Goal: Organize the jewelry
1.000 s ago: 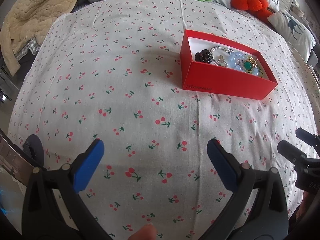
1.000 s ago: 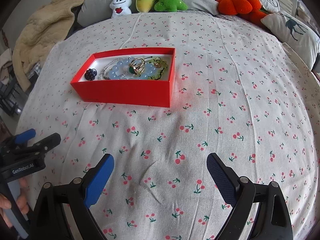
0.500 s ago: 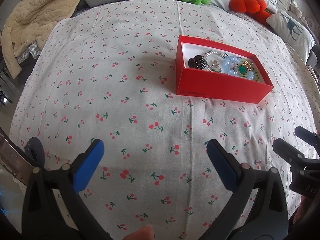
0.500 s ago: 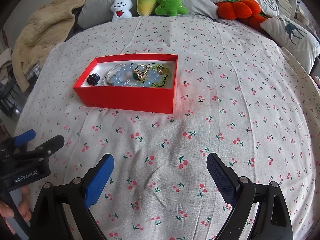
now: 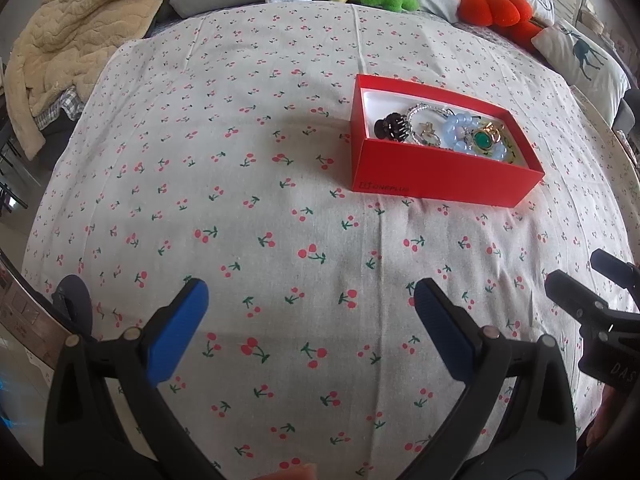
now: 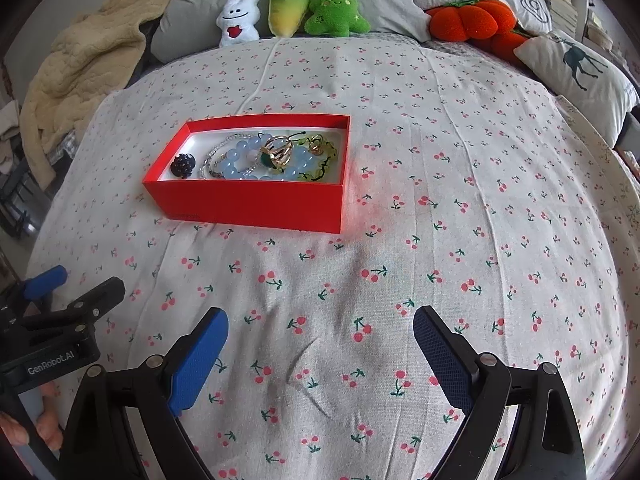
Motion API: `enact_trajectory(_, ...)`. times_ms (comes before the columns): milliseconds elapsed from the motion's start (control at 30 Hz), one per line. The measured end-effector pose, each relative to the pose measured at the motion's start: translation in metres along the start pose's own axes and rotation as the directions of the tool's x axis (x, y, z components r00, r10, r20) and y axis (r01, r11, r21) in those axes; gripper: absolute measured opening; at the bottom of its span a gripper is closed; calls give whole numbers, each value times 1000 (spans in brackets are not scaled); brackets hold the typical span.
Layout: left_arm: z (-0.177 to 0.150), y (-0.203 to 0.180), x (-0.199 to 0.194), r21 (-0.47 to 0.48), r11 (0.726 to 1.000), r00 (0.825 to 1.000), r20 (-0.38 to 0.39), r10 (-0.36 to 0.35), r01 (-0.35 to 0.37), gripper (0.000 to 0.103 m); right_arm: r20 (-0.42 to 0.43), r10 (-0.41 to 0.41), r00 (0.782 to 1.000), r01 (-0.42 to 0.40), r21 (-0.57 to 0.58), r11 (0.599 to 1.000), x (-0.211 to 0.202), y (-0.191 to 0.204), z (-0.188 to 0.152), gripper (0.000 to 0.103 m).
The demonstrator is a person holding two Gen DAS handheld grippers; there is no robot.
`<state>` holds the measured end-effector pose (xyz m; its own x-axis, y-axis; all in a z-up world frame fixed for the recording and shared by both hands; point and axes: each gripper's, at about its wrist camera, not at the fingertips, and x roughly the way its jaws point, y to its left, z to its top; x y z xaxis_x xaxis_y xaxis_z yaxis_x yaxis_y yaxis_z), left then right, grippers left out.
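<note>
A red box lies on the cherry-print bedsheet, also in the right wrist view. Inside it are a dark hair claw, a silver chain, a pale blue bead bracelet, a gold ring with a green stone and a yellow-green bracelet. My left gripper is open and empty, well short of the box. My right gripper is open and empty, also short of the box. Each gripper shows at the edge of the other's view.
Plush toys and an orange pumpkin cushion line the head of the bed. A beige blanket is heaped at the far left. A deer-print pillow lies at the far right.
Both grippers have pulled back and risen from the box, which looks smaller and farther up. Both stay open and empty. The box and jewelry have not moved.
</note>
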<state>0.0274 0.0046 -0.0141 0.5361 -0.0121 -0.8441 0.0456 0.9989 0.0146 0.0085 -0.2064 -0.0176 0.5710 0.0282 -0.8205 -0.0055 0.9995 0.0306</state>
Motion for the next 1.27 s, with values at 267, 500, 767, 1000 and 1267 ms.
enact_trajectory(267,0,-1,-1,7,1000,1000,5,1,-1,102,-6,-1,1000,1,-1,1000,2,0,0,95)
enact_trajectory(500,0,-3,-2,14,1000,1000,5,5,-5,102,-9,-1,1000,1,-4,1000,4,2,-1,95)
enact_trajectory(767,0,-3,-3,11,1000,1000,6,11,-11,102,-7,-3,1000,3,-5,1000,3,3,-1,95)
enact_trajectory(1000,1,-2,-4,9,1000,1000,7,12,-12,102,-7,-7,1000,7,7,1000,3,0,-1,95)
enact_trajectory(1267,0,-1,-6,17,1000,1000,10,10,-10,102,-9,-11,1000,11,0,1000,4,4,-2,95)
